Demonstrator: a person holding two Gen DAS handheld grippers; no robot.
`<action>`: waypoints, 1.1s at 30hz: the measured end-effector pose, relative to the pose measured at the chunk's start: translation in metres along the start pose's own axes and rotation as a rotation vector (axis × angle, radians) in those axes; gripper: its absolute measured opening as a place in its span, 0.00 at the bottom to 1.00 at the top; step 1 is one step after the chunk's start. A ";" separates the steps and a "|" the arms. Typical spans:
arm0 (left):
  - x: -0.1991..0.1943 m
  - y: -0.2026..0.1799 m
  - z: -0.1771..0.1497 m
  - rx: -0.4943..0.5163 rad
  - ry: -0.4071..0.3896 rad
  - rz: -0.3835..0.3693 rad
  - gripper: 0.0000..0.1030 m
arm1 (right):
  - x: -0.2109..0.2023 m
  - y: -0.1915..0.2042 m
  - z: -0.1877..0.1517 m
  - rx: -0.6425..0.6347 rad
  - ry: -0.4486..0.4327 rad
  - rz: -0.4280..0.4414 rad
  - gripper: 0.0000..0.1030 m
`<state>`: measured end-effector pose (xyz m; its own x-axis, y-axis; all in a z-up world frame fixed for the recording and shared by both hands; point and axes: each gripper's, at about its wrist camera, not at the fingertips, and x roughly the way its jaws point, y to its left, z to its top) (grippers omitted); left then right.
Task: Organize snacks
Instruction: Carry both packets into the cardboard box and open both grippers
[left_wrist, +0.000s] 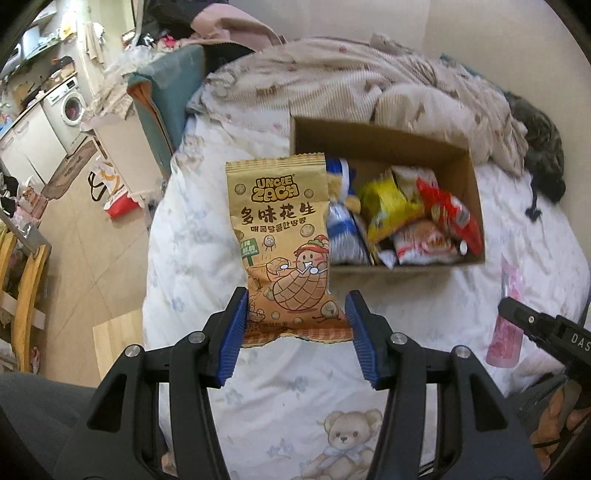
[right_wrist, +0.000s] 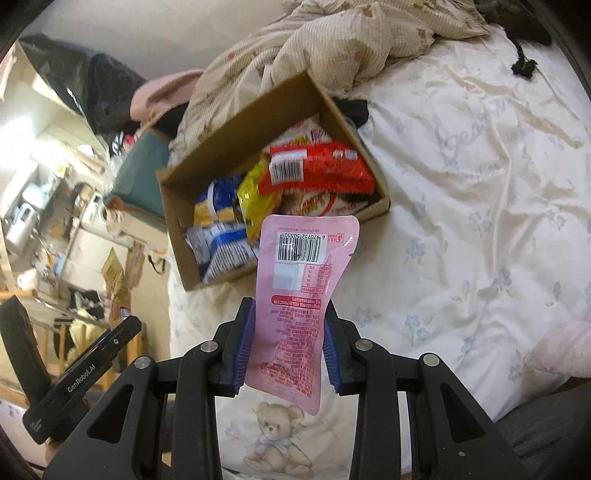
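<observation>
Pinching only the bottom seam of the peanut packet (left_wrist: 280, 236), the left gripper (left_wrist: 295, 314) risks dropping it short of the cardboard box (left_wrist: 476, 206) lying just beyond, while the right gripper (right_wrist: 288, 332), clamping the pink pouch (right_wrist: 299, 291), may collide alongside.

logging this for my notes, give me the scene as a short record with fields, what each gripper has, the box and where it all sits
left gripper: shut on peanut packet, held upright
right gripper: shut on pink pouch, barcode side showing
cardboard box: open, on the bed, beyond both packets
box contents: red packet, yellow packet, blue-and-white packets
behind box: rumpled blanket
</observation>
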<state>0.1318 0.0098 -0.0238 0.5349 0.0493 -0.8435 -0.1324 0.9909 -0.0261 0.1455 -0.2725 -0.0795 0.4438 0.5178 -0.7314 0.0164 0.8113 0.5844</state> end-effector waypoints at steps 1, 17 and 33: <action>-0.001 0.003 0.004 -0.004 -0.008 0.001 0.48 | -0.002 -0.001 0.002 0.006 -0.007 0.008 0.34; 0.043 0.002 0.051 0.031 -0.025 -0.015 0.48 | 0.021 0.028 0.043 -0.104 -0.002 0.036 0.34; 0.102 -0.032 0.109 0.117 -0.037 -0.092 0.48 | 0.081 0.077 0.120 -0.274 -0.016 0.068 0.35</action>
<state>0.2816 -0.0035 -0.0500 0.5708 -0.0397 -0.8201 0.0155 0.9992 -0.0376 0.2902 -0.2007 -0.0521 0.4497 0.5713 -0.6866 -0.2557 0.8188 0.5139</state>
